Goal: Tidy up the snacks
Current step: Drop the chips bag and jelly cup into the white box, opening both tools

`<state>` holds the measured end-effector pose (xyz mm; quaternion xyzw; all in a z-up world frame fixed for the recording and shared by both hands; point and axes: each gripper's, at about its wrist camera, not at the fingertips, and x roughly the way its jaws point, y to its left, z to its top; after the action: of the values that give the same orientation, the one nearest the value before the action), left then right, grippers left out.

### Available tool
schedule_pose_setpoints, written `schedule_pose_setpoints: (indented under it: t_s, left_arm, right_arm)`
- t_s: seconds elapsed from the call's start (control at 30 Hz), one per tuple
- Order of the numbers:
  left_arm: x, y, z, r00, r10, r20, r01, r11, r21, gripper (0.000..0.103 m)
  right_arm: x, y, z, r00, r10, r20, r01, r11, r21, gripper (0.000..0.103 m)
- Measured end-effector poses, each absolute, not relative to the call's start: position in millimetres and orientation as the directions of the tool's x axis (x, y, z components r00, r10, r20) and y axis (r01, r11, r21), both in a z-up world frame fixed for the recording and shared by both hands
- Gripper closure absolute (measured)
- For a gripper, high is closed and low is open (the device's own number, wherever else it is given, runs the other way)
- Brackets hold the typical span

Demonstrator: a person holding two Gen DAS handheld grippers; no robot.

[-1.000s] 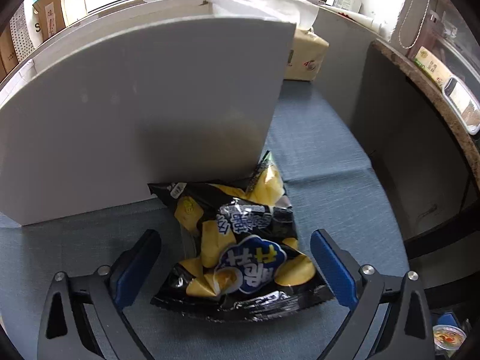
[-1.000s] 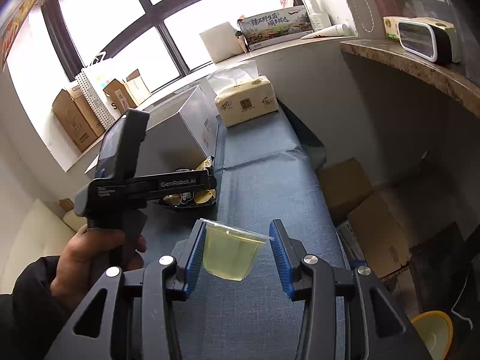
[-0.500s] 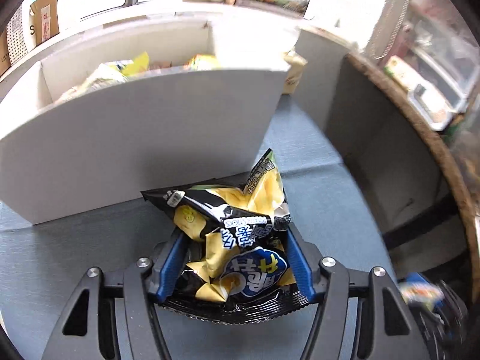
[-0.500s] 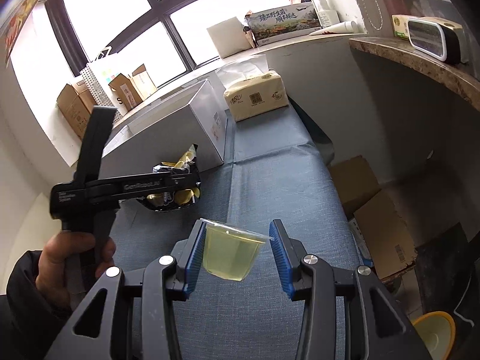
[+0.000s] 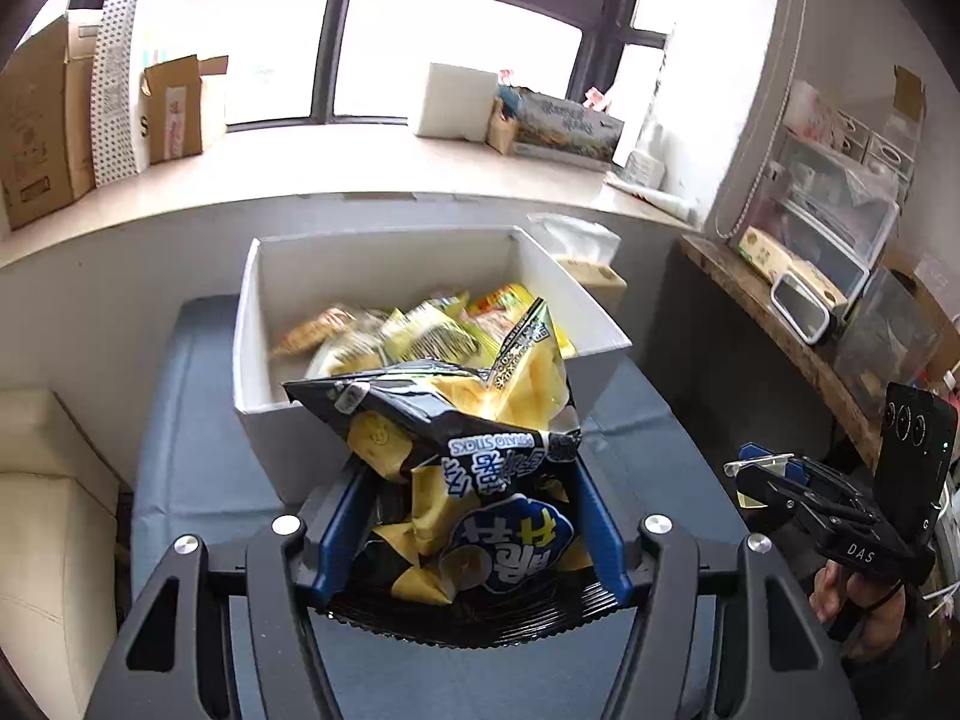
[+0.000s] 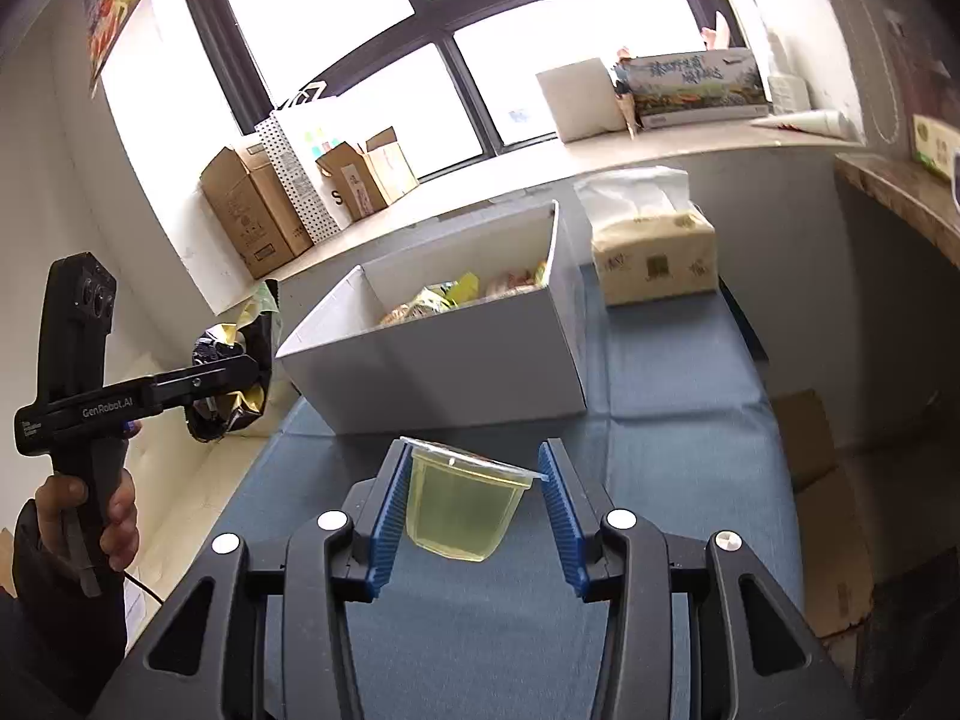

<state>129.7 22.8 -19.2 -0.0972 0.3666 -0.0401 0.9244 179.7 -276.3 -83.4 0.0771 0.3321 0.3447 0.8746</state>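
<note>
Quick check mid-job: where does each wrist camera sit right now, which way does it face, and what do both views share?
Left wrist: rides the left gripper, faces the window over the held potato sticks bag; right gripper and hand at right.
Right wrist: rides the right gripper, faces the window past the held jelly cup; left gripper and hand at left.
Shared: white box of snacks, tissue pack, blue tabletop.

Tissue pack (image 6: 654, 258) on blue cloth (image 6: 672, 438), cardboard boxes (image 6: 252, 210) on windowsill (image 5: 336, 162)
</note>
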Motion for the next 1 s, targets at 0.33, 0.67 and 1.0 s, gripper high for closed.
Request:
schedule_pose_setpoints:
  t_s: [0.33,0.67,1.0]
  left_arm:
    - [221,85,-1,0.723,-0.117,-0.681,-0.043,0.976,-0.213,0.035]
    - [270,74,-30,0.69,-0.096,-0.718,-0.042,0.984,-0.172,0.0]
    - [256,71,-28,0.717,-0.07,-0.693,-0.051,0.987,-0.153,0.0]
  right_arm:
    - [281,-193,-36,0.537,0.662,-0.524,-0.616,0.731,0.293,0.056]
    - [357,-161,-54,0.556,0.598,-0.578,-0.54,0.788,0.296,0.0]
    - [346,-177,-49,0.6,0.546,-0.585,-0.518,0.822,0.236,0.0]
